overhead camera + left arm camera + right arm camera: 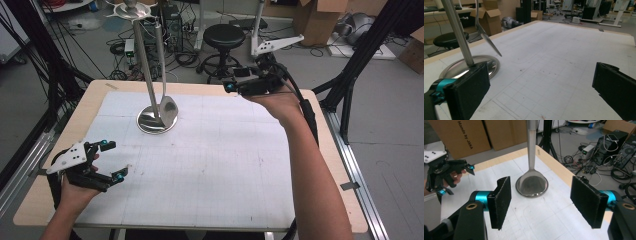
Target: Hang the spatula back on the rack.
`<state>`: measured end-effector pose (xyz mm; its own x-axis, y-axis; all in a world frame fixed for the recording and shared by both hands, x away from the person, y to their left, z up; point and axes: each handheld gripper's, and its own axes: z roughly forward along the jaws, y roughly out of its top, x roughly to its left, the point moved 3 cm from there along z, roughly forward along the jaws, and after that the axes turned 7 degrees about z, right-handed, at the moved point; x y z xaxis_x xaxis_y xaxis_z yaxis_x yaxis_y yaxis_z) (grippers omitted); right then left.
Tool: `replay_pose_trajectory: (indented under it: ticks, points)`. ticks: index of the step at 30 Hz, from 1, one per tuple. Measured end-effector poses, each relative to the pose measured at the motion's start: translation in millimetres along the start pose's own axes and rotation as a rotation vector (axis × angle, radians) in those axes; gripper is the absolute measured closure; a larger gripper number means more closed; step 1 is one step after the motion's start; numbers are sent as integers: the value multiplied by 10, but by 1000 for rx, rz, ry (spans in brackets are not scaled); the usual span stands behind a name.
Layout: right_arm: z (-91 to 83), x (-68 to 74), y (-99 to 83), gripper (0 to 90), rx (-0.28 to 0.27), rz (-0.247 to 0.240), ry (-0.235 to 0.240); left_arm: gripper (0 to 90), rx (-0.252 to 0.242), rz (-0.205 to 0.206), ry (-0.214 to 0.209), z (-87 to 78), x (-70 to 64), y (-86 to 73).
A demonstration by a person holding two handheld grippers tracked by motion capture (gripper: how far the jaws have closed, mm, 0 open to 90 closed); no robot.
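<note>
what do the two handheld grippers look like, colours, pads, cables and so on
Both are black frames with teal collars behind the jaws. The left gripper carries a pale grey three-cornered plate with small dark dots. The right gripper has flat black pads with a fuzzy surface, brass-coloured pivot rings, and a thick black cable trailing along the forearm. No sleeves are visible.

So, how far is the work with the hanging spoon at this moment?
Done: nothing that shows; the spoon hangs from the metal stand, untouched. In hand: the right gripper is open and faces the spoon, apart from it; the left gripper is open, low by the table's near left corner. Left: probably to close in and grasp the spoon.
</note>
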<state>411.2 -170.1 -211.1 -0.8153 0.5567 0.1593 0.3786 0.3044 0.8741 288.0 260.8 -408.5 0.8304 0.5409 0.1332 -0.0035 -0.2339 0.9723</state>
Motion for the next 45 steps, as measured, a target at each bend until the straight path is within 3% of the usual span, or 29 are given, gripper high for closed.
replay_pose_trajectory:
  ticks: [2, 5, 11, 17, 24, 35, 45]
  points:
    - [-24, -13, -67, 309, 15, 10, -3, 17, -3, 0, -2, 3, -3, 2]
    - [-77, -22, -159, 308, -6, 16, 7, 17, -5, 3, -2, 1, -1, 6]
    - [-196, -80, -385, 291, -29, 44, -18, 17, -6, 0, 0, 6, 8, 5]
    - [-269, -27, -657, 280, -46, 46, -28, 17, -10, -7, -6, 30, 5, 5]
    - [-340, -76, -935, 253, -74, 92, -41, 17, -12, -12, -4, 33, 10, 3]
    - [-320, -90, -1276, 206, -114, 136, -51, 17, -9, -15, -7, 38, 6, -1]
    - [-255, -58, -1730, 182, -117, 157, -64, 17, 2, -14, -8, 50, 11, -15]
